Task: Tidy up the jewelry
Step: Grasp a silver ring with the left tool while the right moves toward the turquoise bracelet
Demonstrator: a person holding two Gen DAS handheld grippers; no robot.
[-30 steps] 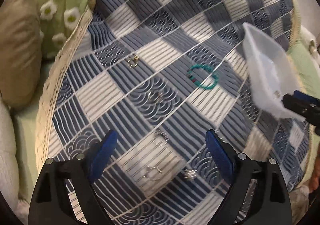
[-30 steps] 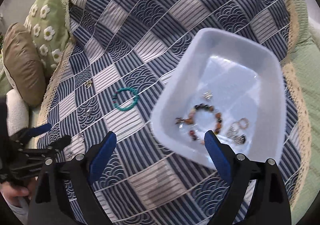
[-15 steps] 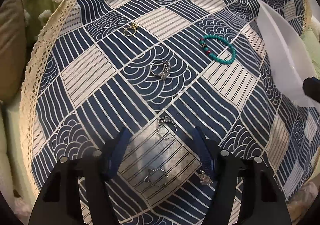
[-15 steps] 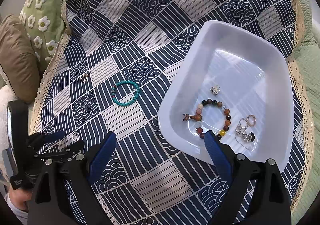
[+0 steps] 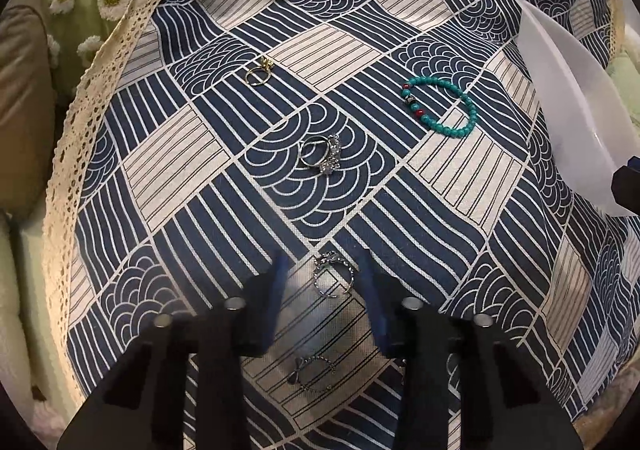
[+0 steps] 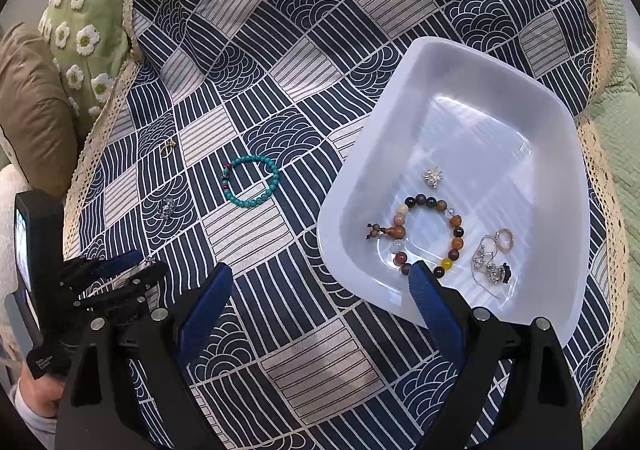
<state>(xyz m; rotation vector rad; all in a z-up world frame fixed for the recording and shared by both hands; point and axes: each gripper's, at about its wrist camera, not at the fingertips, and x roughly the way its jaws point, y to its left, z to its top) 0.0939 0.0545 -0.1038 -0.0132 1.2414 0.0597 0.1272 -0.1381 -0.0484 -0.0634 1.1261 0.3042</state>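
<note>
blue-padded left gripper (image 5: 323,282) down low on the patterned cloth (image 5: 360,29), jaws partly open either side of a silver ring (image 5: 334,280), not clamping it. turquoise bracelet (image 5: 439,105), gold ring (image 5: 259,73) and a sparkly ring (image 5: 322,154) loose further out. right gripper (image 6: 320,290) wide open, gripping nothing, one finger over the white tray (image 6: 460,61) edge, near the brown bead bracelet (image 6: 428,232) inside.

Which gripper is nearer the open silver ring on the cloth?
Left. The left gripper straddles the open silver ring, fingers either side. The right gripper is off by the white tray.
</note>
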